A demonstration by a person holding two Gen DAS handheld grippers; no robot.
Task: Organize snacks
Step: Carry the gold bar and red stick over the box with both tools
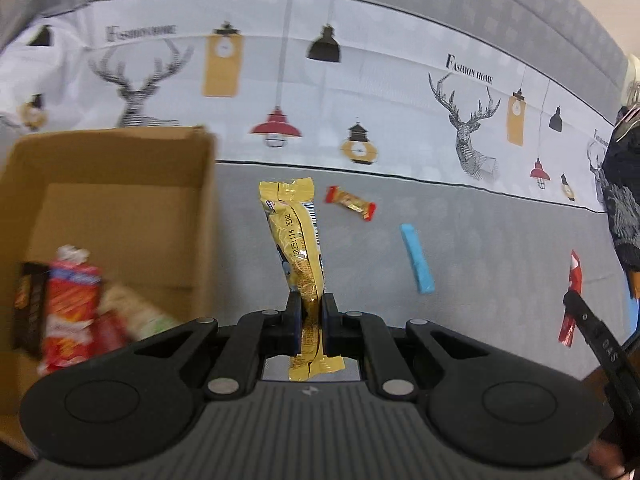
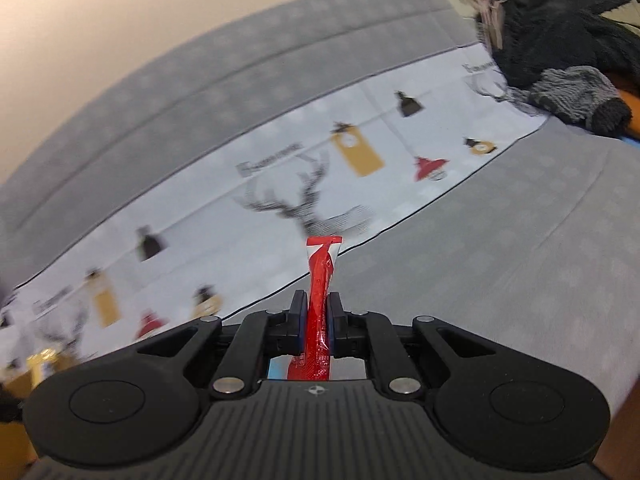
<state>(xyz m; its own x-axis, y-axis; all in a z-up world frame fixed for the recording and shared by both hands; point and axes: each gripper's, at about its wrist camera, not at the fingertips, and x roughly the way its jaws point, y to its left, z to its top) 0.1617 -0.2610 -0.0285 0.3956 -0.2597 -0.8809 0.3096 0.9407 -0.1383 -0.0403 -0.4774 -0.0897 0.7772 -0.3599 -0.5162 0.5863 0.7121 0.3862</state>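
Observation:
My left gripper (image 1: pixel 311 304) is shut on a yellow snack packet (image 1: pixel 294 236) and holds it upright above the grey sofa seat, just right of an open cardboard box (image 1: pixel 120 160). The box holds a red snack bag (image 1: pixel 70 312) and other packets. My right gripper (image 2: pixel 319 306) is shut on a thin red snack stick (image 2: pixel 320 280) held up over the seat. It also shows at the right edge of the left wrist view (image 1: pixel 572 296). A small red-and-gold candy bar (image 1: pixel 351 202) and a blue bar (image 1: pixel 417 258) lie on the seat.
A white cloth printed with deer and lamps (image 1: pixel 360 80) covers the sofa back. Dark fuzzy clothing (image 2: pixel 560 40) is piled at the far right of the seat. The yellow packet and box appear blurred at the lower left of the right wrist view (image 2: pixel 40 364).

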